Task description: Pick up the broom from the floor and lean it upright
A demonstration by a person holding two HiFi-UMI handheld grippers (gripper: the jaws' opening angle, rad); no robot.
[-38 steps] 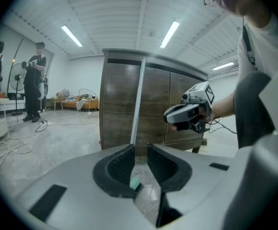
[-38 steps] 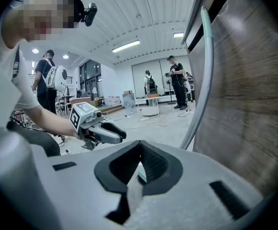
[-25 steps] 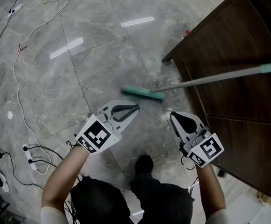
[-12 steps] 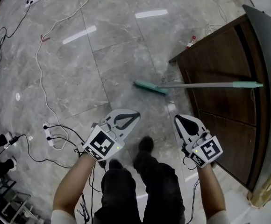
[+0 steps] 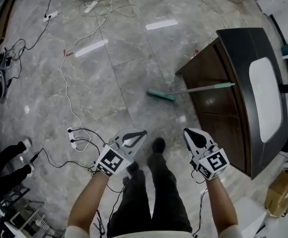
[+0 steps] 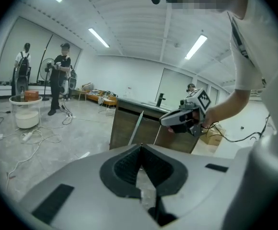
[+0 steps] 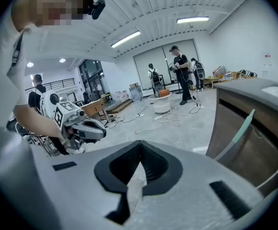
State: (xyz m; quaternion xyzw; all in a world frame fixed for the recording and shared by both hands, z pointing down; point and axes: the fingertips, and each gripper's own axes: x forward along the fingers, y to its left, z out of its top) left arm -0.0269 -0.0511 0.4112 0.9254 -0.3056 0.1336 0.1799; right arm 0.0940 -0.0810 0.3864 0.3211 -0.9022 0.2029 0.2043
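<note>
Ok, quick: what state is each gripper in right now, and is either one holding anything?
Left gripper: shut, nothing between the jaws.
Right gripper: shut, nothing between the jaws.

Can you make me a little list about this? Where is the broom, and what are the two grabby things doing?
Broom: green-headed broom with a grey handle, head on the floor, handle leaning on the cabinet
Cabinet: dark brown wooden cabinet
Left hand-held gripper: shut, holding nothing
Right hand-held gripper: shut, holding nothing
Floor: grey marble floor with white cables lying on it
</note>
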